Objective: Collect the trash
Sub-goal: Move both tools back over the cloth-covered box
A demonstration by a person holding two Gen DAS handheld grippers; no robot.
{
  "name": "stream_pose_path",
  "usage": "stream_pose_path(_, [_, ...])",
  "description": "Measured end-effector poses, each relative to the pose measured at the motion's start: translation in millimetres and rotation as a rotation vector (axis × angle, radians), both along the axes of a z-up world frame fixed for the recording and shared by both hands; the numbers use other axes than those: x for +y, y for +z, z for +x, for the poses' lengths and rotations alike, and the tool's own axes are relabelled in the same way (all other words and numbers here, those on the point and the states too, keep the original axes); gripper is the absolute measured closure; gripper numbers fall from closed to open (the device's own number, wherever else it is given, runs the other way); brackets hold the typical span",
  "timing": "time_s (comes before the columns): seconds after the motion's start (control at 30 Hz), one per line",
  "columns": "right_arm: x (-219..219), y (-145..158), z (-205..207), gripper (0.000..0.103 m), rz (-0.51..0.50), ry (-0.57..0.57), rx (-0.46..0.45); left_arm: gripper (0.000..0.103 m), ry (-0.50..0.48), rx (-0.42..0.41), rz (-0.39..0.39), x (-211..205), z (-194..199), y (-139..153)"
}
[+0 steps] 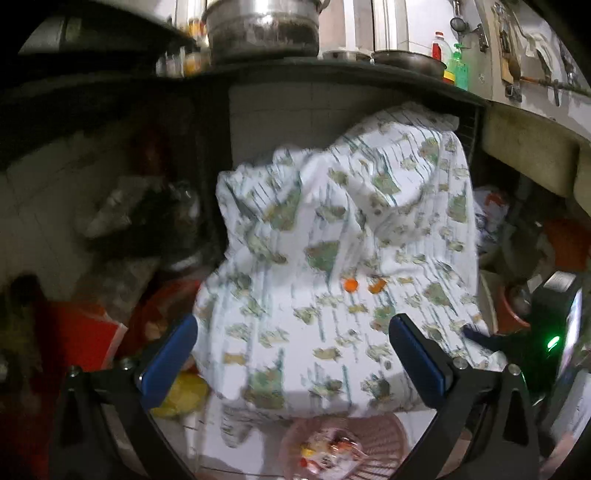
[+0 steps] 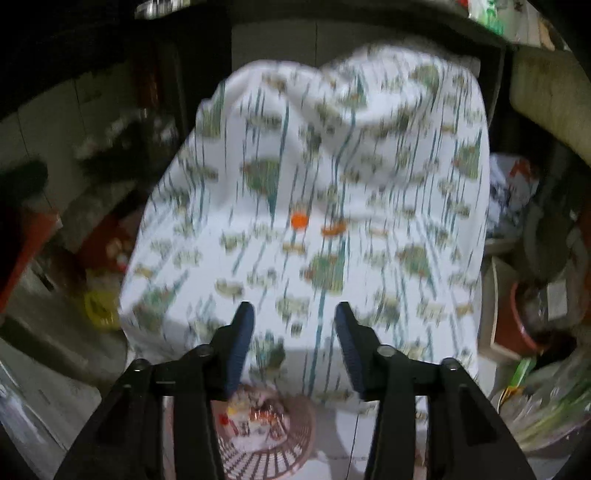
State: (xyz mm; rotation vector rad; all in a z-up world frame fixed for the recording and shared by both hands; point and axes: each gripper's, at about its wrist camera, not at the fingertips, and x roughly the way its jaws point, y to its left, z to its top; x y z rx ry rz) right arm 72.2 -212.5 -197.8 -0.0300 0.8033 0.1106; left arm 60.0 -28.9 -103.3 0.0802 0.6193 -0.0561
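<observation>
A white cloth with green print [image 1: 332, 258] covers a low table; it also fills the right wrist view [image 2: 314, 206]. Two small orange scraps lie on it: a round one [image 1: 351, 284] [image 2: 299, 220] and a longer one [image 1: 377, 286] [image 2: 333, 230]. A pink wicker basket [image 1: 373, 439] [image 2: 295, 435] on the floor below the table's front edge holds several wrappers. My left gripper [image 1: 293, 354] is open and empty, above the cloth's near edge. My right gripper [image 2: 293, 343] is open and empty, over the near edge above the basket; its body shows at the right of the left wrist view [image 1: 554, 325].
A dark counter [image 1: 332, 74] with a large steel pot [image 1: 262, 26] and bottles [image 1: 456, 66] overhangs the back. Clutter lies left of the table, including a red box [image 1: 85, 339] and a yellow bag [image 1: 181, 395]. Buckets and bags crowd the right [image 2: 524, 325].
</observation>
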Motion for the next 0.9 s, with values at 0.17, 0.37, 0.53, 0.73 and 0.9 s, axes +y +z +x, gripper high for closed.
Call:
stream_pose_path(0.17, [-15.7,51.4,13.5,0.028,-0.001,-0.007,-0.116,0.000,0.011,-0.086,-0.033,1.9,-1.0,36.6])
stream_pose_path(0.37, [-39.5,93.0,28.6,0.018,-0.020,-0.024,-0.215,0.000,-0.020,-0.179,-0.131,6.2,12.4,64.5])
stream_pose_path(0.53, [-60.6,111.9,41.5,0.018,-0.067,-0.066,-0.266,0.000,-0.033,-0.237,-0.025,-7.9,32.2,77.2])
stream_pose_path(0.73, [-85.9,117.1,57.9,0.018,-0.053,-0.141,-0.271,0.000,-0.023,-0.210,0.001,-2.7,63.1,64.0])
stream_pose_path(0.9, [-93.5,101.4,76.1,0.018,-0.089,-0.142,-0.279,0.000,0.059,-0.201,-0.017,6.1,89.7,24.9])
